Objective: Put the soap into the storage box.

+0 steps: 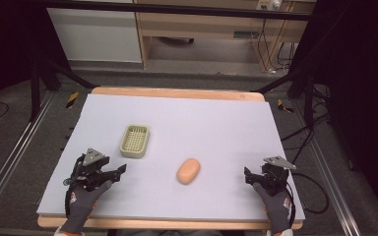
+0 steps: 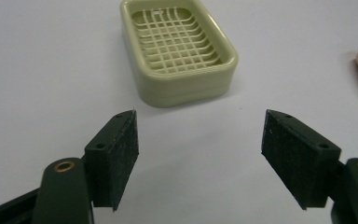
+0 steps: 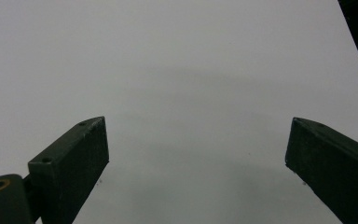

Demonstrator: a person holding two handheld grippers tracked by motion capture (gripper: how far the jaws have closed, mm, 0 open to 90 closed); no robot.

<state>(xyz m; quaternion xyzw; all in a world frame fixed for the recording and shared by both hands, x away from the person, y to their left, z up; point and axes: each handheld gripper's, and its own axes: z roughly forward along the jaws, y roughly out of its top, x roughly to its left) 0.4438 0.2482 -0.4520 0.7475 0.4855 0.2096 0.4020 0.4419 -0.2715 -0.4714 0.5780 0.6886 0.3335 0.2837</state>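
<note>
High view shows the peach soap (image 1: 188,170) lying free between both wide-open, empty grippers, left gripper (image 1: 119,171) and right gripper (image 1: 246,176), so probably one should close on its short sides gently, then lower it flat into the green soap dish (image 1: 135,141) nearby.

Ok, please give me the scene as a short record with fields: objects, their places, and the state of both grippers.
surface: pale sheet on a wooden table
soap dish: green, empty, upright, left of centre
soap: peach bar, lying near centre, apart from dish
left gripper: jaws open, holding nothing, facing the dish
right gripper: jaws open, holding nothing
</note>
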